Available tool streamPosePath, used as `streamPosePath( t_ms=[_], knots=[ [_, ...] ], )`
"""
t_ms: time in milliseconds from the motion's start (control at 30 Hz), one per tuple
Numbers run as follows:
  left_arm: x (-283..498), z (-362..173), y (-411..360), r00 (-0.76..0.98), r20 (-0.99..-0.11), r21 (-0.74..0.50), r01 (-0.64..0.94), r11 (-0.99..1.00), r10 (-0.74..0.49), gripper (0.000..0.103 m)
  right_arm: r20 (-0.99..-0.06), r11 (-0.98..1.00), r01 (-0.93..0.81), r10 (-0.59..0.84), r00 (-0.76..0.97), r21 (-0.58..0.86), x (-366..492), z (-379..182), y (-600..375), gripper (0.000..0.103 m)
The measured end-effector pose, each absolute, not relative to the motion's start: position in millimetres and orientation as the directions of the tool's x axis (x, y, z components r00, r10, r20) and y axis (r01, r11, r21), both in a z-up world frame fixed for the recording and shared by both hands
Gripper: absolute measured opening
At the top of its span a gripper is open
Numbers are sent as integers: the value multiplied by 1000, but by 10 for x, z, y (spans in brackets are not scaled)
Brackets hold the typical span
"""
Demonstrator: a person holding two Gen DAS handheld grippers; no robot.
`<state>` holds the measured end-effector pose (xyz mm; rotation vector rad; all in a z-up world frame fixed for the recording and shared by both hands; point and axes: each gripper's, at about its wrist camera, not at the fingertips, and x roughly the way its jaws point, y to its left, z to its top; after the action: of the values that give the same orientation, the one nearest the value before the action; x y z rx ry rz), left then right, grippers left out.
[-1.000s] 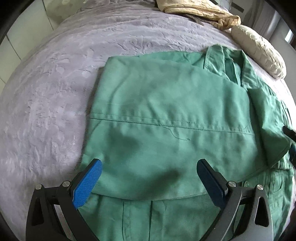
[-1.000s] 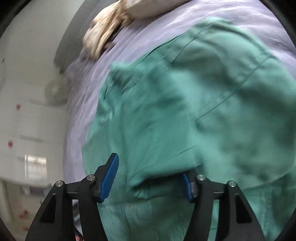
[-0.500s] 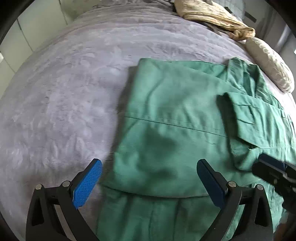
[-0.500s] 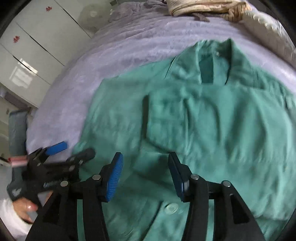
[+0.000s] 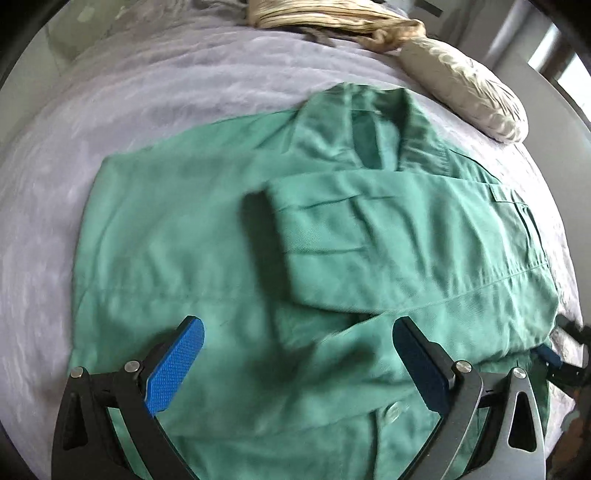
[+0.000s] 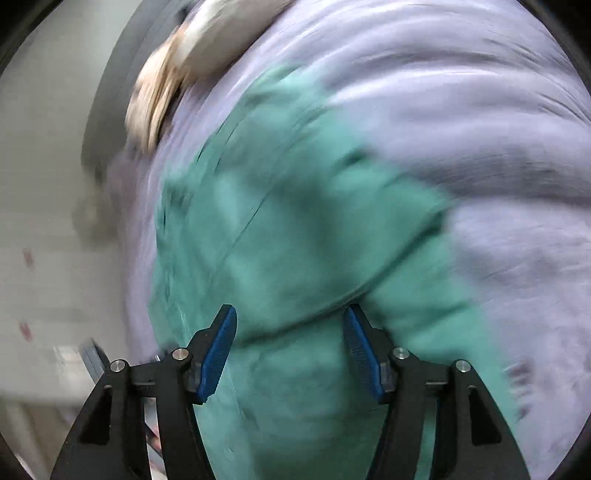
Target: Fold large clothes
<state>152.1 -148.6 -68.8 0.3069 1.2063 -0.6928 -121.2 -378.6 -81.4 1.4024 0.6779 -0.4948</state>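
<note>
A green shirt (image 5: pixel 207 229) lies on a lilac bedspread (image 5: pixel 110 110), collar (image 5: pixel 369 122) at the far side. Its right sleeve (image 5: pixel 369 229) is folded across the chest. My left gripper (image 5: pixel 295 354) is open and empty, hovering over the shirt's lower part. In the right wrist view the shirt (image 6: pixel 295 240) is blurred by motion. My right gripper (image 6: pixel 290 347) is open and empty, just above the shirt's edge. The right gripper's tip also shows at the right edge of the left wrist view (image 5: pixel 554 358).
A beige cushion (image 5: pixel 465 92) and a bundled tan cloth (image 5: pixel 332 18) lie at the head of the bed. The tan cloth also shows in the right wrist view (image 6: pixel 166 88). A pale wall (image 6: pixel 44 184) lies left of the bed.
The right sleeve now lies folded across the chest. My right gripper has let go and swung away to the shirt's right side. My left gripper has shifted right over the shirt.
</note>
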Motion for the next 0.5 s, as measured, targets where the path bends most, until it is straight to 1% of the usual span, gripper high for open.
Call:
streamPosePath(
  t_ms=[100, 133, 167, 233, 267, 300, 367, 467, 500],
  knots=[
    [1495, -789, -1659, 223, -932, -71, 660, 748, -286, 102, -626, -4, 626, 15, 780, 780, -1359, -923, -3982, 65],
    [1497, -853, -1709, 231, -939, -41, 664, 747, -257, 102, -608, -37, 607, -9, 794, 794, -1405, -929, -4036, 63],
    [1512, -881, -1761, 231, -941, -33, 662, 749, -246, 102, -594, -64, 591, -37, 804, 804, -1444, -934, -4059, 57],
    [1527, -893, -1738, 238, -940, -34, 648, 761, -245, 102, -565, -92, 559, -67, 822, 824, -1539, -937, -4092, 9],
    [1529, -896, -1725, 241, -939, -32, 646, 763, -244, 102, -561, -99, 554, -79, 824, 827, -1610, -932, -4111, 5],
    [1534, -904, -1723, 245, -940, -26, 646, 762, -240, 102, -574, -100, 566, -92, 813, 818, -1668, -932, -4118, 4],
    [1550, -940, -1860, 248, -942, -12, 651, 759, -228, 102, -618, -115, 608, -97, 780, 786, -1736, -995, -4108, 3],
    [1521, -894, -1909, 267, -943, 30, 660, 751, -198, 102, -615, -182, 597, -65, 786, 781, -1728, -1229, -4048, 3],
    [1508, -836, -1931, 278, -942, 47, 662, 748, -187, 102, -612, -175, 594, -66, 788, 785, -1727, -1230, -4039, 3]
  ],
)
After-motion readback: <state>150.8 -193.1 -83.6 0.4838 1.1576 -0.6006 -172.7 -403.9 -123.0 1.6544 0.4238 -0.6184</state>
